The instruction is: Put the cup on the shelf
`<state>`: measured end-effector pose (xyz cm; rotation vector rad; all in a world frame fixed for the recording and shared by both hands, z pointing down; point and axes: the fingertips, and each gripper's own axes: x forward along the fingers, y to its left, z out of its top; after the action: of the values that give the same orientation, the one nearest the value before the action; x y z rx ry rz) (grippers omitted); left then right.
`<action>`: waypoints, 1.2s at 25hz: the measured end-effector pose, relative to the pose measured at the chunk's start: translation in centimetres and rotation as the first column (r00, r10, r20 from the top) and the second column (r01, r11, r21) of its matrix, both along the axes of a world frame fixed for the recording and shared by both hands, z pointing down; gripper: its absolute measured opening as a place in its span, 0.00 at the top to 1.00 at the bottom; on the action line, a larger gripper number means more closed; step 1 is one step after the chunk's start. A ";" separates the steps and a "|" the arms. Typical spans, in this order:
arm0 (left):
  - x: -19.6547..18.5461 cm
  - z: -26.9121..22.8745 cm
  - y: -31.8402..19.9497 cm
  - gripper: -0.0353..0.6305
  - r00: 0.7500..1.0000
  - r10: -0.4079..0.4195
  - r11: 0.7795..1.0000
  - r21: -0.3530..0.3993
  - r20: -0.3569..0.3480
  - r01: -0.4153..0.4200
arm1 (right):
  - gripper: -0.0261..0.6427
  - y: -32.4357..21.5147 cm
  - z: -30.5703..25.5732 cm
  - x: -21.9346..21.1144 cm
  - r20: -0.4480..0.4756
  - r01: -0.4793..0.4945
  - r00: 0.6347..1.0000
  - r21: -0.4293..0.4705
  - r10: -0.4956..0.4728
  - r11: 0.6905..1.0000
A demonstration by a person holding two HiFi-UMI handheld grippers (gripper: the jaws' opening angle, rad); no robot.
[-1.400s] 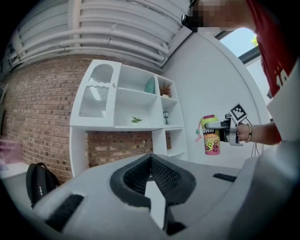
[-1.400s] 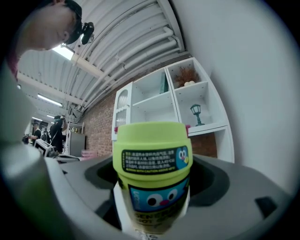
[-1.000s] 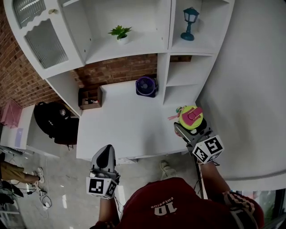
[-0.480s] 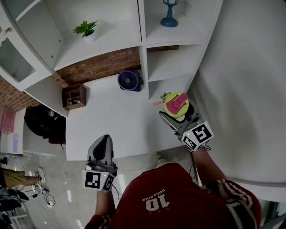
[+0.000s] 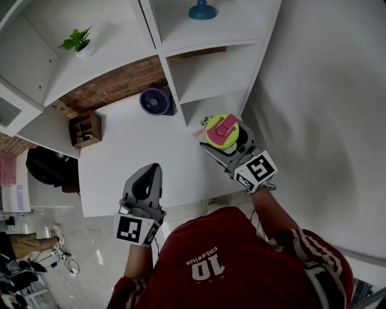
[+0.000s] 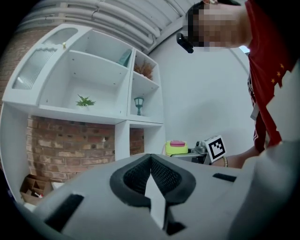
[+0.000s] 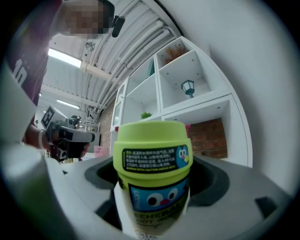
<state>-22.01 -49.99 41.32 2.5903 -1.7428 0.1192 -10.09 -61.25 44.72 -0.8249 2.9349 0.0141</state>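
The cup is lime green with a pink flip lid and a cartoon-face label. My right gripper is shut on it and holds it upright above the right end of the white desk, just in front of the low shelf compartment. The same cup shows small in the left gripper view. My left gripper hangs over the desk's front edge, its jaws closed together with nothing between them. The white shelf unit rises behind the desk.
A purple fan stands at the back of the desk beside the shelf's upright. A small plant and a blue lantern sit on higher shelves. A brown box and a black bag lie left of the desk.
The cup and my right gripper have shifted left and up in view, closer to the low shelf compartment. My left gripper has come up over the desk's front edge.
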 end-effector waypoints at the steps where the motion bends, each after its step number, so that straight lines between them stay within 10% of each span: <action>1: 0.4 0.1 -0.5 0.95 1.000 0.007 1.000 -0.002 -0.008 -0.007 | 0.33 -0.3 0.4 0.2 -0.001 0.000 1.000 -0.005 0.000 1.000; 30: 4.3 4.0 -11.4 0.95 0.999 0.046 0.997 -0.059 -0.017 -0.047 | 0.33 -11.7 14.4 1.5 -0.089 -0.002 0.996 -0.132 -0.010 0.991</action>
<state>-17.68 -61.43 45.31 2.5838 -1.6489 0.1489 -8.55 -72.92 59.14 -0.8573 3.0494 -0.1484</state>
